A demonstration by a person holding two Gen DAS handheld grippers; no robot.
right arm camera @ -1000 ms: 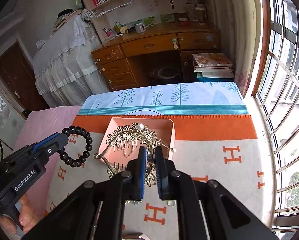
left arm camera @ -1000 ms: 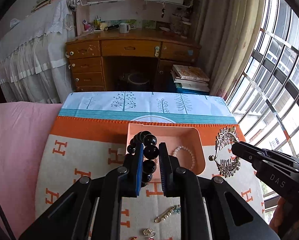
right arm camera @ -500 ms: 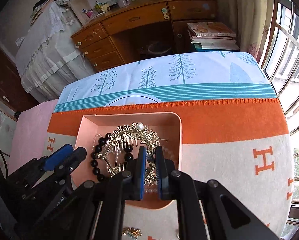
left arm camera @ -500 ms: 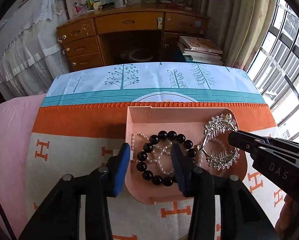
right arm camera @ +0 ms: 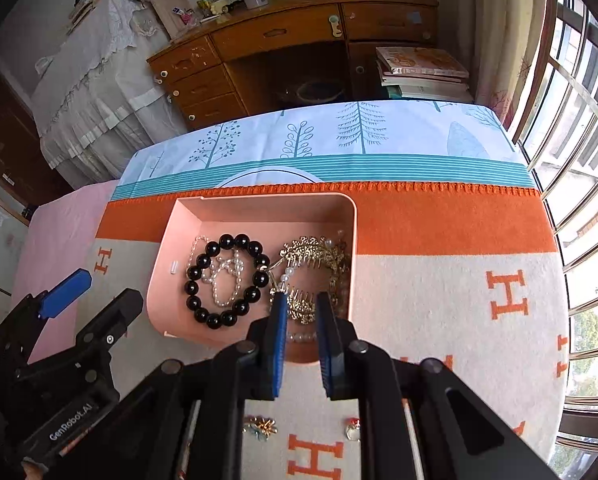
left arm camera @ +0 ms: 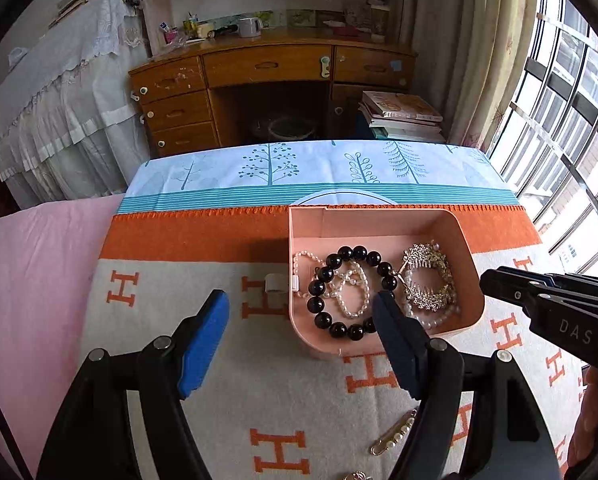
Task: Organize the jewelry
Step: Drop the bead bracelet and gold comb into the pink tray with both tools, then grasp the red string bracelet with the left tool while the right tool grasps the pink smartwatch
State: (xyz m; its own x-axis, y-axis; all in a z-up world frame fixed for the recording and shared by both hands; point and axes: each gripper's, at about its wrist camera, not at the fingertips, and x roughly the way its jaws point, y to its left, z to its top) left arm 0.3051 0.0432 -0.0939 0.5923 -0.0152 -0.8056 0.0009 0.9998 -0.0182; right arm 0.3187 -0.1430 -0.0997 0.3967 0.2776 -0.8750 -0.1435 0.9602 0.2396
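Where both tools gape, pink tray (right arm camera: 353,216) holding black bracelet (right arm camera: 227,280), pearls (right arm camera: 223,276), gold comb (right arm camera: 315,256).

The jewelry tray (left arm camera: 383,222) is pale pink. In it lie a glossy black bead bracelet (left arm camera: 349,294), a white pearl strand (left arm camera: 355,292) and a gold hair comb (left arm camera: 429,280). The blanket (left arm camera: 179,236) is cream with orange H letters and an orange band. The left tool (left arm camera: 301,308) has blue pads.

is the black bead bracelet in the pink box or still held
In the box. The black bead bracelet lies flat on the pink box floor over the pearl strand; the left gripper is open, holding nothing.
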